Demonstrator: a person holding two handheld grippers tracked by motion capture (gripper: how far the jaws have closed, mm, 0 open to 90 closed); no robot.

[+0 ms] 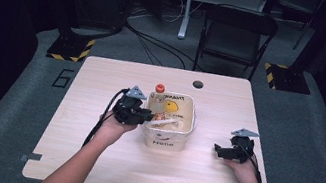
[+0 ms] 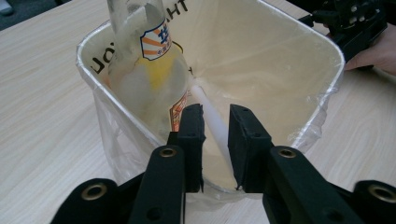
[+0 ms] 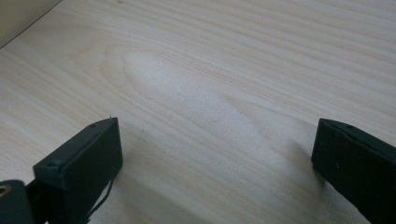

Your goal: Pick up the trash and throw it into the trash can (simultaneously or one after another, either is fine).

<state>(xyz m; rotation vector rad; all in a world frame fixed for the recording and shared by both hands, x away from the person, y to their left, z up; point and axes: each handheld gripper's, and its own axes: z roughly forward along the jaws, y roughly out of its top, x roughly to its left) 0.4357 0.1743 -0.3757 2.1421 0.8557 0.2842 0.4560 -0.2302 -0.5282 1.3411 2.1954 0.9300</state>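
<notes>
Two things are already inside the small cream waste bin (image 1: 163,140) in the middle of the wooden table (image 1: 88,159). One is a clear drink bottle (image 1: 159,103) with an orange cap (image 1: 159,88), leaning in the bin's far left corner. The other is a thin white stick (image 2: 211,122), perhaps a straw, slanting down across the bin's floor. A clear plastic liner (image 2: 112,130) is folded over the bin's rim.

The left gripper (image 1: 149,116) hangs over the near left edge of the bin. In the left gripper view its jaws stand a little apart on either side of the stick, with a sliver of space showing on each side, so I judge that they are not pinching it. The right gripper (image 1: 216,149) rests on the table well to the right of the bin. Its jaws are spread wide with bare wood between them.

Nothing loose lies on the table around the bin, so the tidying looks almost finished. What seems left is to draw the left gripper clear of the bin.

As for writing, the bin's front wall carries a word that looks like "Hello". Through its far wall I make out dark capitals, "JO" and "HT", the rest cut off. The bottle's label has a blue shield with orange stripes and characters too small to read.
</notes>
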